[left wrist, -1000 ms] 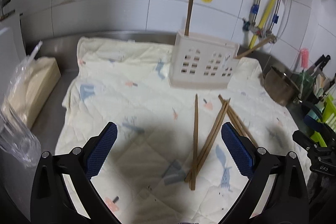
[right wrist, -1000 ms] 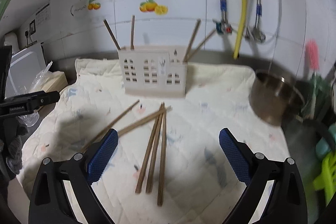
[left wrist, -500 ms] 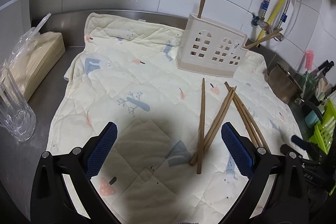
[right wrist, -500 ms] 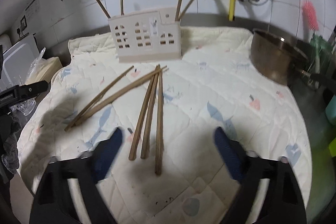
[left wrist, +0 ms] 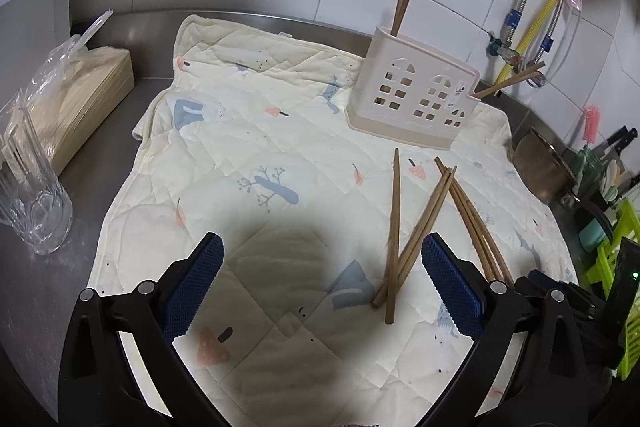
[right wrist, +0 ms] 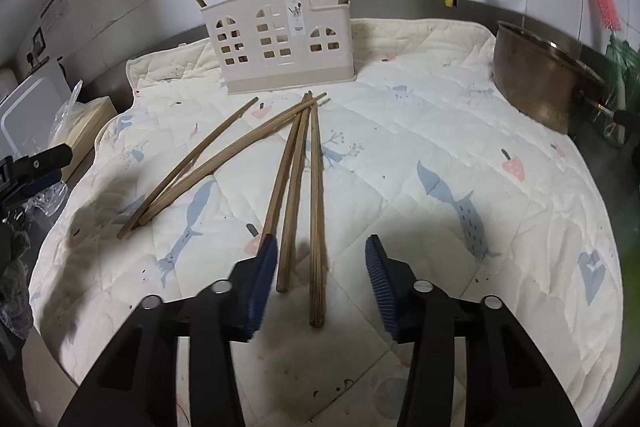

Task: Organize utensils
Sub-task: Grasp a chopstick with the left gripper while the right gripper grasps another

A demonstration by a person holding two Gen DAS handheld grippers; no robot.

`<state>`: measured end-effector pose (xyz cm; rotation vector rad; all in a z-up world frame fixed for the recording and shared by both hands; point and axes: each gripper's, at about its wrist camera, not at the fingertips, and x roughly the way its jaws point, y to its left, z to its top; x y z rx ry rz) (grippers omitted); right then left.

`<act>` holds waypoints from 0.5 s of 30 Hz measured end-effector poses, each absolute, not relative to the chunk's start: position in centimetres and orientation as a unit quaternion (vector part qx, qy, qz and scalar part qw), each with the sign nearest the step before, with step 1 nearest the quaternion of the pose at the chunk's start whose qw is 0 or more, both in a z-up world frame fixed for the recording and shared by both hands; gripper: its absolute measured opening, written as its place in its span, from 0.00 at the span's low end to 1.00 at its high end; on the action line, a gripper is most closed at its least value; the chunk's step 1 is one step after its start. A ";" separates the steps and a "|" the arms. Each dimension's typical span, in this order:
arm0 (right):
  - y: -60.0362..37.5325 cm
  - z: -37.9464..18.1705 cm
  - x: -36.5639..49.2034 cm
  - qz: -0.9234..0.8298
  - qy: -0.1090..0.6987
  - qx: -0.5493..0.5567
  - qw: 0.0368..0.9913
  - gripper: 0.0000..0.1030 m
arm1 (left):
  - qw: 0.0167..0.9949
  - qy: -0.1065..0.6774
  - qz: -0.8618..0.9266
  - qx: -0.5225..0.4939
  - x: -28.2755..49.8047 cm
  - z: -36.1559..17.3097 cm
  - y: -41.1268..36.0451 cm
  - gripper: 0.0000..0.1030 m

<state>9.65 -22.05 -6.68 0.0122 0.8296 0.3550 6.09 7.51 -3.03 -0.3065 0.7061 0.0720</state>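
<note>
Several brown wooden chopsticks [right wrist: 296, 179] lie loose on a quilted cream cloth [right wrist: 460, 155]; they also show in the left wrist view [left wrist: 420, 227]. A cream utensil holder [right wrist: 280, 39] with window cut-outs stands at the back and holds several upright chopsticks; it also shows in the left wrist view [left wrist: 416, 99]. My right gripper [right wrist: 320, 267] is open, low over the cloth, its fingers either side of the near ends of two chopsticks. My left gripper [left wrist: 320, 287] is open and empty above the cloth, left of the chopsticks.
A clear glass [left wrist: 28, 187] and a bagged stack of paper [left wrist: 72, 95] stand on the steel counter at left. A metal pot [right wrist: 544, 83] sits at the right of the cloth. A green rack [left wrist: 616, 267] and pipes [left wrist: 548, 7] are at right.
My right gripper has moved forward and down and narrowed around the near chopstick ends. My left gripper has risen and pulled back, tilting down over the cloth.
</note>
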 end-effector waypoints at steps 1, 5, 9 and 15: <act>-22.1 -6.8 9.7 0.172 0.402 0.006 0.899 0.39 | 0.926 0.345 0.035 -0.151 6.1 -3.1 7.6 0.95; -21.8 -6.9 9.8 0.179 0.405 0.004 0.897 0.31 | 0.924 0.347 0.035 -0.157 6.1 -3.4 7.6 0.94; -21.5 -7.3 10.0 0.181 0.409 0.003 0.895 0.24 | 0.922 0.349 0.035 -0.161 6.1 -3.6 7.6 0.94; -21.2 -7.6 10.3 0.181 0.412 0.001 0.893 0.16 | 0.921 0.348 0.033 -0.171 5.8 -3.8 8.0 0.83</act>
